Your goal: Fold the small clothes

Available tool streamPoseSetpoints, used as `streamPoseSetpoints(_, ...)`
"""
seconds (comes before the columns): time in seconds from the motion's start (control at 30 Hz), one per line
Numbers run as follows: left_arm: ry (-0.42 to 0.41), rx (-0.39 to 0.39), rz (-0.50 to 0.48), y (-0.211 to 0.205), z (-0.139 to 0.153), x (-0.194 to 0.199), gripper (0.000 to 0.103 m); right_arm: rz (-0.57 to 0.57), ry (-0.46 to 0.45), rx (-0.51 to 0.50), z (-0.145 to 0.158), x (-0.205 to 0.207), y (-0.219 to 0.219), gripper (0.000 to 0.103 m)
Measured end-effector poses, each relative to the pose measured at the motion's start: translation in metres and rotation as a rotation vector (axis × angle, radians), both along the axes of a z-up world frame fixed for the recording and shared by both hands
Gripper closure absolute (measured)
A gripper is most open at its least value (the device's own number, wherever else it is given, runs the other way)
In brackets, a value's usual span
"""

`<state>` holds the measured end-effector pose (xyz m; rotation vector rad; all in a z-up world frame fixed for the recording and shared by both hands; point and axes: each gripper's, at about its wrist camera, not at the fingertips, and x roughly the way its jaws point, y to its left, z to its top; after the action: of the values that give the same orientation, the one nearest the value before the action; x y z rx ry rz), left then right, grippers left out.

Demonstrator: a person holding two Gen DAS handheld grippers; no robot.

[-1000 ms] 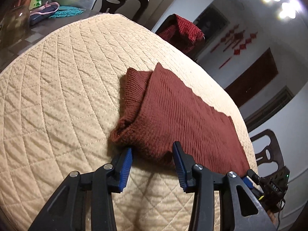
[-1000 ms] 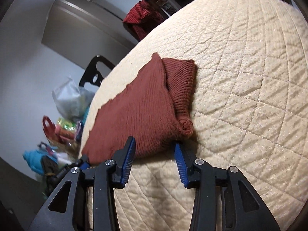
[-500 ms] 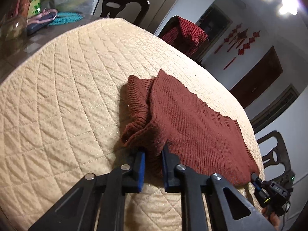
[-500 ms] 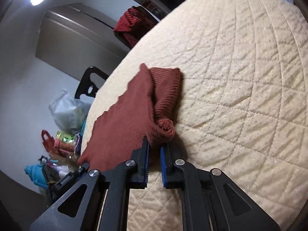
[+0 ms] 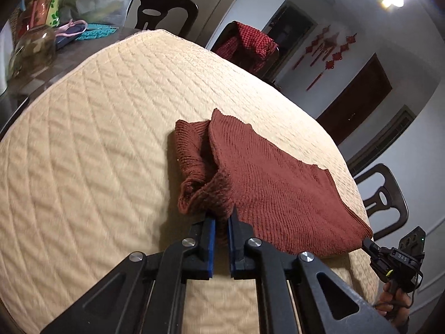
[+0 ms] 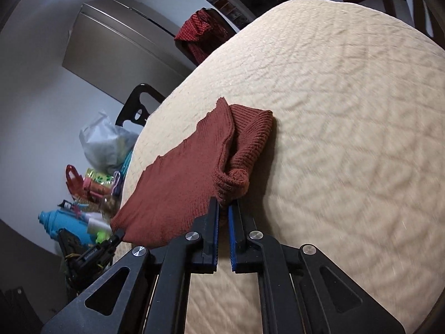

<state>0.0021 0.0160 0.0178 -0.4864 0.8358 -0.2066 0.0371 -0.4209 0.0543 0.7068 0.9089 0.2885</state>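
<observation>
A rust-brown knitted garment [image 5: 272, 183] lies partly folded on a beige quilted table cover [image 5: 91, 144]; it also shows in the right wrist view [image 6: 180, 189]. My left gripper [image 5: 221, 218] is shut on the garment's near left corner, beside a folded-in sleeve. My right gripper [image 6: 224, 207] is shut on the near right corner, next to a rolled cuff [image 6: 236, 179]. Both pinched corners are raised a little off the cover. The right gripper also shows at the garment's far corner in the left wrist view [image 5: 370, 243].
Dark chairs [image 5: 164, 11] stand around the table, one draped with a red checked cloth [image 5: 247, 44]. A glass jar [image 5: 33, 50], a plastic bag [image 6: 105, 144] and bright packets crowd the table's left end. A blue bottle [image 6: 66, 225] lies below.
Both grippers went from open around the near edge to shut on the garment's corners, and have lifted and drawn back slightly with the cloth.
</observation>
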Motion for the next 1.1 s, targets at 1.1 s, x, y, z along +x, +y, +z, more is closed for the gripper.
streamPoseSetpoints(1.1,-0.051,0.211,-0.138,-0.033,-0.005,0.026,0.081,0.428,-0.105,-0.388,-0.008,0.057,0.163,0.097)
